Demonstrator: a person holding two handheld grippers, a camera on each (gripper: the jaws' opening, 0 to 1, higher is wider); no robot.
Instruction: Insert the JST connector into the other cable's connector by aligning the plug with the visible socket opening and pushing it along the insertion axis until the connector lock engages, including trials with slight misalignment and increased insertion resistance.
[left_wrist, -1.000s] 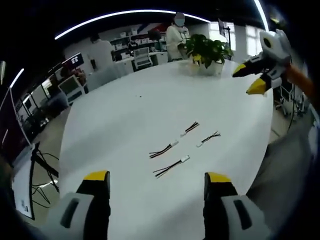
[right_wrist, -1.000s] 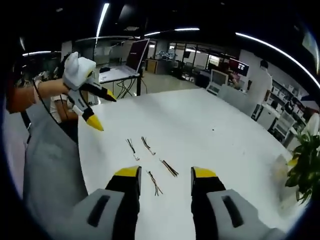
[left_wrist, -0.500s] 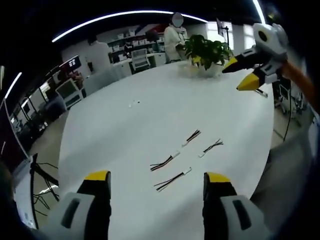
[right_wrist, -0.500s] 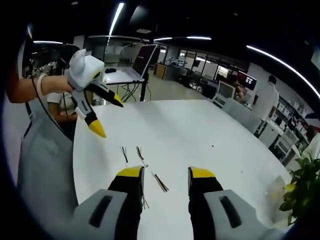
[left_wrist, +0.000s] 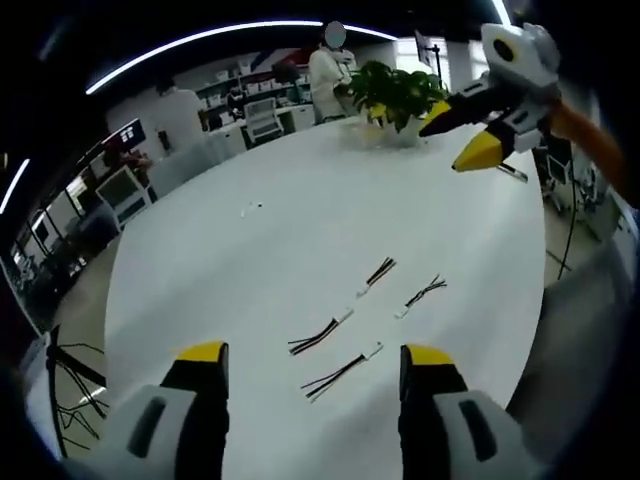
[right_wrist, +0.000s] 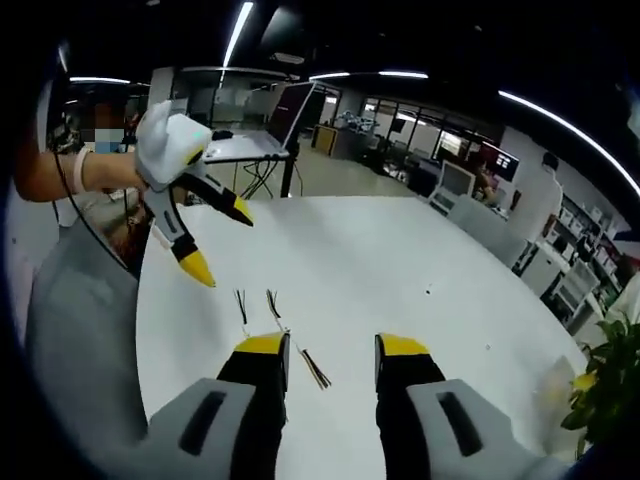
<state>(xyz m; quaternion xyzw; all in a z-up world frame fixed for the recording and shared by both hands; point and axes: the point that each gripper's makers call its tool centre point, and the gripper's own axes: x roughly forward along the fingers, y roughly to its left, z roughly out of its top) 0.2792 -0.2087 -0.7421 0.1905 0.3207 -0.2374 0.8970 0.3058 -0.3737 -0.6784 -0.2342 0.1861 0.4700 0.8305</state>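
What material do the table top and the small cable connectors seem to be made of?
Table top: looks like smooth white laminate or painted board, with an even, slightly glossy surface; I cannot confirm. Cable connectors, such as this one: probably white plastic, pale blocks at the ends of dark wires, too small to be certain.

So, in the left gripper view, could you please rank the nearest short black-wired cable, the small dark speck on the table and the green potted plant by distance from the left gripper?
1. Short black-wired cable, lying between the left gripper's tips.
2. Small dark speck, mid-table, left.
3. Green potted plant, at the far table edge.
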